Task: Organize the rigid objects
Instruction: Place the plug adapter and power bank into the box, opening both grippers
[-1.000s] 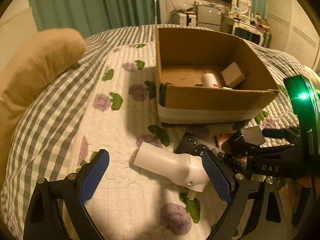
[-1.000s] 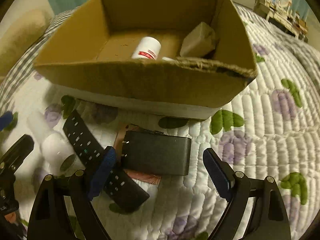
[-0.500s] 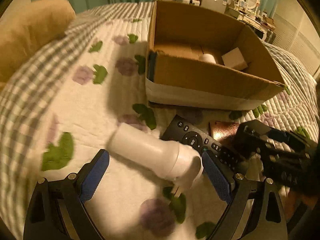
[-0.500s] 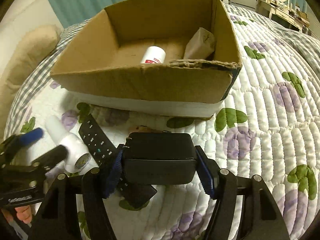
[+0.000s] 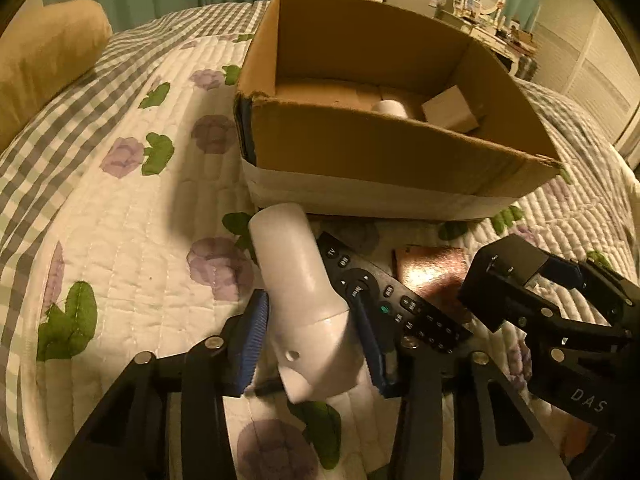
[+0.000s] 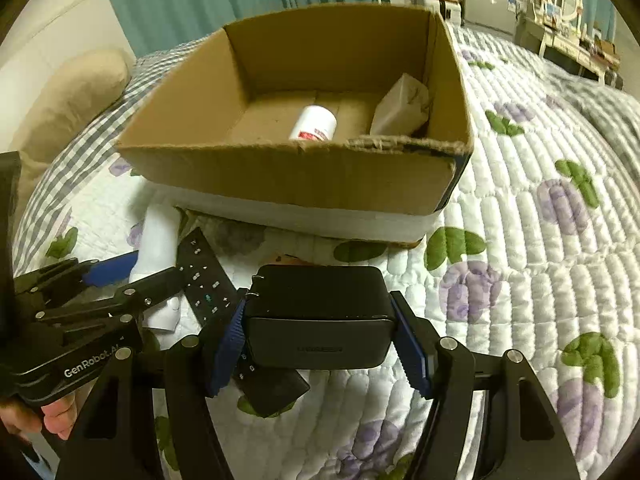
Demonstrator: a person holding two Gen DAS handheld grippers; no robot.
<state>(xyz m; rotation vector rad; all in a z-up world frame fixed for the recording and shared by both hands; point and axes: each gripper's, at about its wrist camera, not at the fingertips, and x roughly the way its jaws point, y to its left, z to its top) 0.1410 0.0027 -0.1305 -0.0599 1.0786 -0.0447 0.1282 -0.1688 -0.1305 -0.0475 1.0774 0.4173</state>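
My left gripper (image 5: 310, 340) is shut on a white plastic nozzle-shaped piece (image 5: 298, 280), held just in front of the open cardboard box (image 5: 360, 152). My right gripper (image 6: 322, 336) is shut on a black charger block (image 6: 320, 316), lifted above the quilt; it also shows in the left wrist view (image 5: 506, 280). A black remote control (image 5: 396, 300) lies on the bed between them, next to a shiny copper-coloured card (image 5: 432, 268). Inside the box (image 6: 304, 168) lie a white bottle with a red label (image 6: 314, 124) and a pale wrapped packet (image 6: 400, 108).
The bed has a white quilt with purple flowers and green leaves (image 6: 540, 240). A tan pillow (image 5: 44, 60) lies at the left. Furniture with clutter stands at the far wall (image 5: 480, 20). My left gripper also shows at the left of the right wrist view (image 6: 80, 304).
My left gripper has closed on the white piece and turned it towards the box. My right gripper has closed on the black charger and lifted it off the quilt.
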